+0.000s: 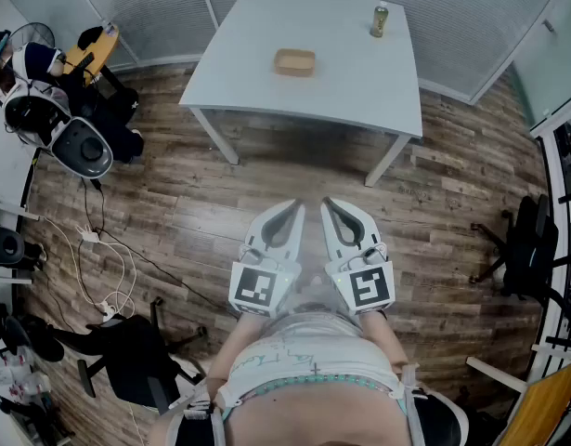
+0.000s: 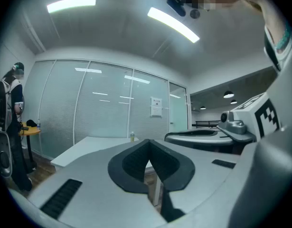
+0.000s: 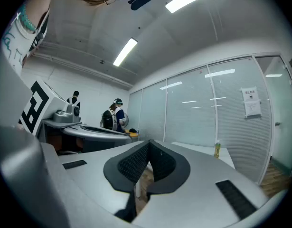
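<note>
Fingers (image 2: 131, 163) clenched, empty, left gripper (image 1: 292, 210) and right gripper (image 1: 330, 204); wood floor (image 1: 192, 203); white table (image 1: 359, 77) bears box (image 1: 294, 61), bottle (image 1: 379, 20); glass walls (image 1: 146, 17)

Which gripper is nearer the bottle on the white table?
Right. The right gripper is above the floor, short of the table and left of the bottle; the left gripper is beside it, even farther left.

Tan box (image 1: 294, 61), white table (image 1: 345, 86)
</note>
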A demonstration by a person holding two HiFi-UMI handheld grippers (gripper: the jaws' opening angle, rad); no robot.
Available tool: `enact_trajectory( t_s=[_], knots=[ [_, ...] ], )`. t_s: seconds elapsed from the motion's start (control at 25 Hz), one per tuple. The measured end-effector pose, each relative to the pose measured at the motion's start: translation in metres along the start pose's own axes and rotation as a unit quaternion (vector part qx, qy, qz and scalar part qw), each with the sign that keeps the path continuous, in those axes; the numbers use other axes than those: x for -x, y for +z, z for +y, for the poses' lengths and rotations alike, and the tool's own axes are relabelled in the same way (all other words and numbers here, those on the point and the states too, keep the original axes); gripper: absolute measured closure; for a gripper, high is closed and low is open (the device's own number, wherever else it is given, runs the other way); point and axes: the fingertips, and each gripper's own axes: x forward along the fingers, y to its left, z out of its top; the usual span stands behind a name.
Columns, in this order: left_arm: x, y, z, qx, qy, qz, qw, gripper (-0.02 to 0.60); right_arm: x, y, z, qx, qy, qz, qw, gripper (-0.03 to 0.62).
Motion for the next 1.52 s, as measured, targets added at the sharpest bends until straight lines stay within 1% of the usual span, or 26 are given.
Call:
enact_trajectory(
  t_s=[0.2, 0.32, 0.48, 0.68, 0.88, 1.0, 1.16, 1.32, 1.44, 1.52],
  knots=[
    [0.002, -0.002, 0.002, 0.000, 0.001, 0.000, 1.0000, 0.581, -0.002, 0.002, 0.003, 0.004, 0.008, -0.014, 1.000, 0.595],
    [0.000, -0.004, 0.000, 0.003, 0.004, 0.000, 1.0000, 0.581, 0.001, -0.002, 0.001, -0.002, 0.009, -0.008, 1.000, 0.594],
    [-0.005, -0.008, -0.002, 0.014, 0.010, 0.002, 0.9998, 0.581, 0.003, -0.005, -0.005, -0.011, 0.014, -0.006, 1.000, 0.594],
    [-0.010, -0.010, -0.002, 0.027, 0.022, 0.000, 0.9994, 0.581, 0.006, -0.010, -0.016, -0.011, 0.016, -0.013, 1.000, 0.594],
    [-0.020, -0.005, 0.010, 0.017, 0.023, 0.003, 0.9996, 0.581, -0.009, -0.011, -0.022, -0.001, 0.017, -0.006, 1.000, 0.594],
    [-0.035, -0.004, 0.024, 0.015, 0.018, -0.001, 0.9997, 0.581, -0.028, -0.010, -0.030, -0.002, 0.011, -0.009, 1.000, 0.594],
    [-0.069, 0.003, 0.052, 0.002, 0.011, -0.015, 0.9998, 0.581, -0.068, -0.007, -0.048, 0.001, -0.007, -0.014, 1.000, 0.594],
    [-0.107, 0.015, 0.087, 0.004, -0.014, -0.030, 0.9995, 0.581, -0.117, 0.000, -0.065, 0.010, -0.017, -0.018, 1.000, 0.594],
    [-0.135, 0.021, 0.109, 0.000, -0.035, -0.028, 0.9990, 0.581, -0.149, 0.005, -0.080, 0.010, -0.028, -0.022, 0.999, 0.594],
    [-0.151, 0.023, 0.124, 0.004, -0.049, -0.024, 0.9985, 0.581, -0.168, 0.007, -0.087, 0.006, -0.036, -0.024, 0.999, 0.594]
  ],
)
